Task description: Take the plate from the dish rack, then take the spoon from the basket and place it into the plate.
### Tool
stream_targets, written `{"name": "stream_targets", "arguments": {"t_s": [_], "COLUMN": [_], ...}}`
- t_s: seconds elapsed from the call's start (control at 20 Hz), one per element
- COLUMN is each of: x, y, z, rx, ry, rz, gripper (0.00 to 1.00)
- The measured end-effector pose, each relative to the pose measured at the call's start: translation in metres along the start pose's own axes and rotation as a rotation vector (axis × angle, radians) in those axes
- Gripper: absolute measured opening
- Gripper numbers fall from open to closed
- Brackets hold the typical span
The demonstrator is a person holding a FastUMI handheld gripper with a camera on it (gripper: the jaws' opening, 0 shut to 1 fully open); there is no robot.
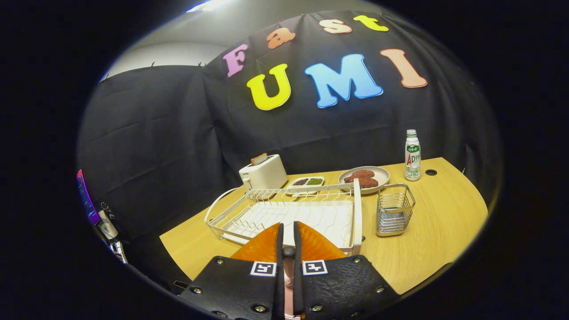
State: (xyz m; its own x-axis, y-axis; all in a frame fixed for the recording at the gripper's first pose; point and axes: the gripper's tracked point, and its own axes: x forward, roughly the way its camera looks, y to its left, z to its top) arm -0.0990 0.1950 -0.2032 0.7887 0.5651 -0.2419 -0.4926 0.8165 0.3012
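Observation:
My gripper [288, 231] hangs over the table's near edge, in front of the white wire dish rack [355, 213]. Its fingers stand almost together, and a thin pink item [289, 278] is pinched in the narrow gap between them. Most of that item is hidden, so I cannot tell whether it is the plate or the spoon. No plate stands in the rack's slots. The small metal wire basket [394, 209] stands just right of the rack, beyond the fingers, and no handle sticks up out of it.
Behind the rack are a white toaster [263, 174], a small tray of condiments [306, 182] and a grey plate with brown food [363, 178]. A white bottle [412, 155] stands at the back right next to a cable hole [430, 172]. The wooden table [440, 231] spreads to the right.

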Motion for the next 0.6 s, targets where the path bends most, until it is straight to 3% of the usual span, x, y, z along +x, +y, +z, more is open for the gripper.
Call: {"name": "stream_targets", "arguments": {"t_s": [0.2, 0.6], "x": [-0.006, -0.030], "y": [-0.012, -0.067], "z": [-0.004, -0.014], "rx": [-0.022, 0.001], "ry": [0.002, 0.062], "rz": [-0.026, -0.196], "gripper": [0.12, 0.23]}}
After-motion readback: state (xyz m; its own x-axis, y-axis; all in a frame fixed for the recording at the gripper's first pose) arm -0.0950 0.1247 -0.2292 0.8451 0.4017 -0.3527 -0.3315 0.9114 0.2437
